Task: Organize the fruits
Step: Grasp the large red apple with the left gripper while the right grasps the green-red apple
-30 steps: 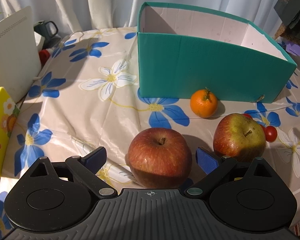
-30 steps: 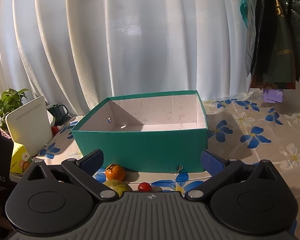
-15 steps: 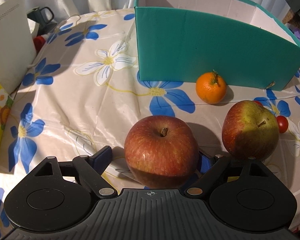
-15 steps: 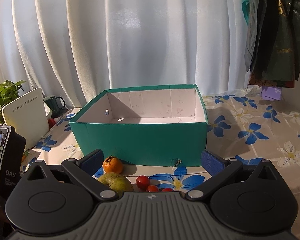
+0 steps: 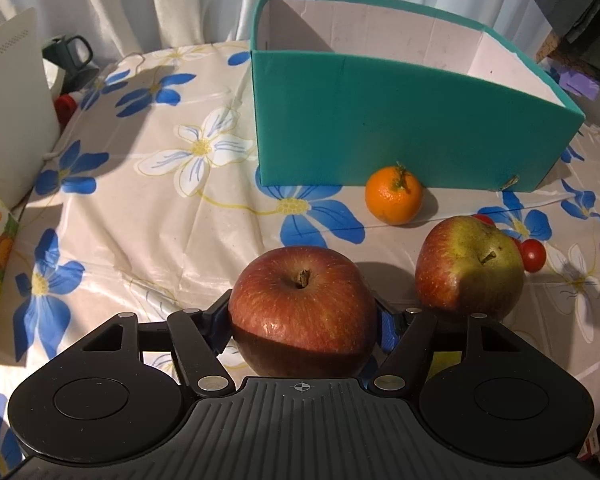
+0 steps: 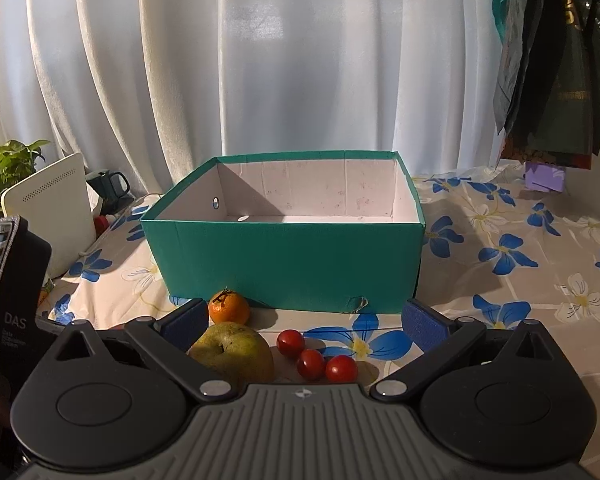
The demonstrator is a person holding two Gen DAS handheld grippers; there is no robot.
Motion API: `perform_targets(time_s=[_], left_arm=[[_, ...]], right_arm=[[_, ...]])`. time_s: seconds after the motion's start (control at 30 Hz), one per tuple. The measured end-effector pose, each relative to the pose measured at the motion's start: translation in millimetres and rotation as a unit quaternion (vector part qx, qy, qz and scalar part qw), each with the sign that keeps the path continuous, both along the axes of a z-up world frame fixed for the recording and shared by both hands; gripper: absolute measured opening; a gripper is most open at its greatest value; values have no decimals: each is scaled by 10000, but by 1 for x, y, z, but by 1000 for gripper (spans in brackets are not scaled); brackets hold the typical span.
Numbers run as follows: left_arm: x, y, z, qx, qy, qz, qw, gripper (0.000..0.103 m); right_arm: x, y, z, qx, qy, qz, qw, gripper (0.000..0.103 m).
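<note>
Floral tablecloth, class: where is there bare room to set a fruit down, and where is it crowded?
Free: the tablecloth left of the teal box, towards the white device; the cloth right of the box in the right wrist view; the box's bare floor. Crowded: the strip before the box, with the tangerine, red apple, red-green apple and three cherry tomatoes.

It was a home: a flowery cloth (image 6: 500, 248) covered the tabletop, with white curtains (image 6: 260, 60), a mug (image 6: 108, 186) and a plant (image 6: 8, 164)
</note>
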State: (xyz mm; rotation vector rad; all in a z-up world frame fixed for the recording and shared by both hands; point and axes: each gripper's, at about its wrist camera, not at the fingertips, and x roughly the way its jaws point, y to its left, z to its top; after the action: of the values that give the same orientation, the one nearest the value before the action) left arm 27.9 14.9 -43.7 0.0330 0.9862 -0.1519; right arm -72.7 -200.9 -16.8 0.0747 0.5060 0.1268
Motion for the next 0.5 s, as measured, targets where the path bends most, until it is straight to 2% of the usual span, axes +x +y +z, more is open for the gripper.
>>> perform_targets(time_s=[0.3, 0.5], left_arm=[[-13, 18, 36, -153, -370, 177, 9990, 72], [-15, 29, 44, -119, -461, 316, 9984, 72]], right_arm=[[10, 28, -16, -271, 415, 347, 9982, 98], [26, 46, -30, -387, 739, 487, 9953, 96]])
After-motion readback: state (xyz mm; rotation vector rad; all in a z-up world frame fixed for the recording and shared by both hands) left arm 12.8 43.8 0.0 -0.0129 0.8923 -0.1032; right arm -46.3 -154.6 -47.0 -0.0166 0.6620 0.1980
